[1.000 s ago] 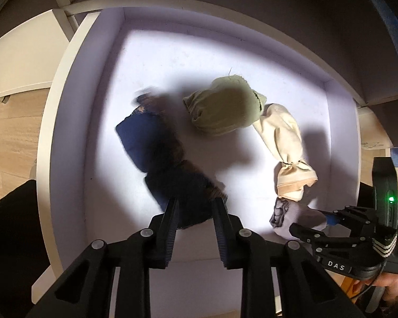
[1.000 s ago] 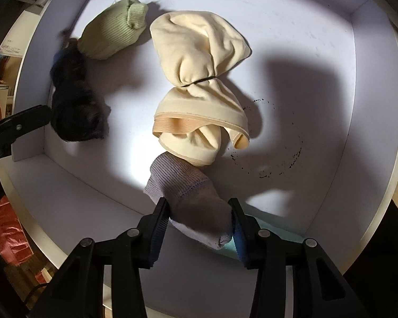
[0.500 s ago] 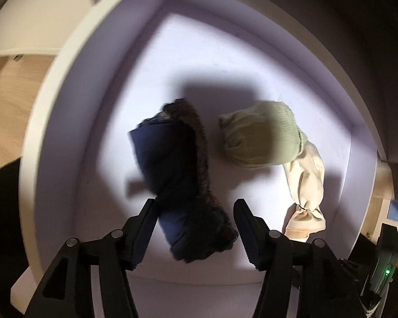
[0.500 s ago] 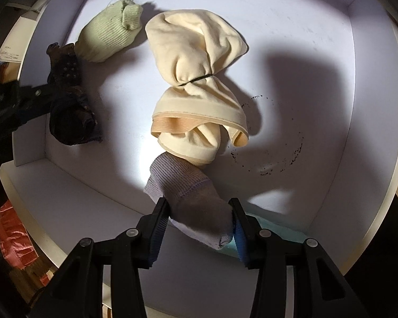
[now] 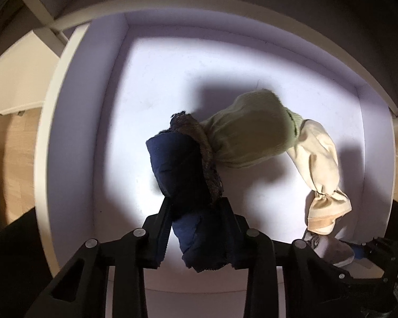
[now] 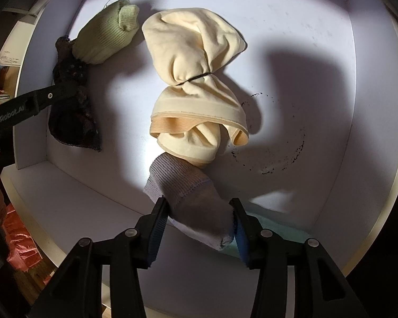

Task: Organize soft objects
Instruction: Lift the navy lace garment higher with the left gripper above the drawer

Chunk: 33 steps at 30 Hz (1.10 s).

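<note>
While both grippers clamp soft bundles, everything sits inside the white drawer (image 5: 74, 132).
Left gripper (image 5: 196, 228), jaws just closed, pinches the navy-blue lace-edged fabric roll (image 5: 180, 175) beside the pale-green knit roll (image 5: 252, 137); right gripper (image 6: 199, 228), part-open, grips the grey knit sock (image 6: 191, 193) below the cream tied cloth bundle (image 6: 196, 79).

drawer (image 5: 74, 132) | lace bundle (image 5: 183, 175) beside knit roll (image 5: 252, 137) | tied bundle (image 5: 321, 164) right
</note>
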Each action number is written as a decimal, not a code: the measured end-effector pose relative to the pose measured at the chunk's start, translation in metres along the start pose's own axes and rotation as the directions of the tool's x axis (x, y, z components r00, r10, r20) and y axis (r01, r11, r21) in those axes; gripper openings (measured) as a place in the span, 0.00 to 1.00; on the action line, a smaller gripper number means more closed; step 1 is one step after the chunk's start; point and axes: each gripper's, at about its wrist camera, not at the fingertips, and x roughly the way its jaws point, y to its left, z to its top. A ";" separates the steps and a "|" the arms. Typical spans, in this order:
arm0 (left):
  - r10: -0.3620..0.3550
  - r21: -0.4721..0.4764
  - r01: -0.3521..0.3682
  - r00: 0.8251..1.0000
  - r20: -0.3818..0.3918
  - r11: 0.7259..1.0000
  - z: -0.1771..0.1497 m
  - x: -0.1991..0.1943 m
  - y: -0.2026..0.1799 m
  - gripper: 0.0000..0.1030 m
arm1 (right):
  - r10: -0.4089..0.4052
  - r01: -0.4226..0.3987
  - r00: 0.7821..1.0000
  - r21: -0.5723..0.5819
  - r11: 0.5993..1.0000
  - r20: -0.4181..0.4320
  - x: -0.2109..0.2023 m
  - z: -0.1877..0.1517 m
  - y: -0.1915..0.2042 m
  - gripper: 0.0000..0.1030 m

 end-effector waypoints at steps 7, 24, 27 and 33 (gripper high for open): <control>0.012 0.044 -0.015 0.998 0.063 0.999 -0.004 -0.031 -0.017 0.18 | -0.001 0.001 1.000 -0.002 1.000 0.000 0.000 0.000 0.000 0.47; 0.016 -0.051 -0.019 0.999 -0.045 0.999 0.011 0.008 -0.010 0.45 | 0.011 -0.011 1.000 0.018 1.000 -0.005 0.002 0.000 -0.003 0.48; 0.034 -0.051 -0.038 0.997 -0.074 0.998 0.014 0.019 -0.008 0.45 | 0.018 -0.018 1.000 0.026 0.999 -0.006 0.003 0.000 -0.005 0.48; -0.046 -0.073 0.041 0.997 -0.068 0.996 0.015 0.018 -0.004 0.37 | 0.018 -0.018 1.000 0.026 1.000 -0.008 0.004 0.003 -0.008 0.48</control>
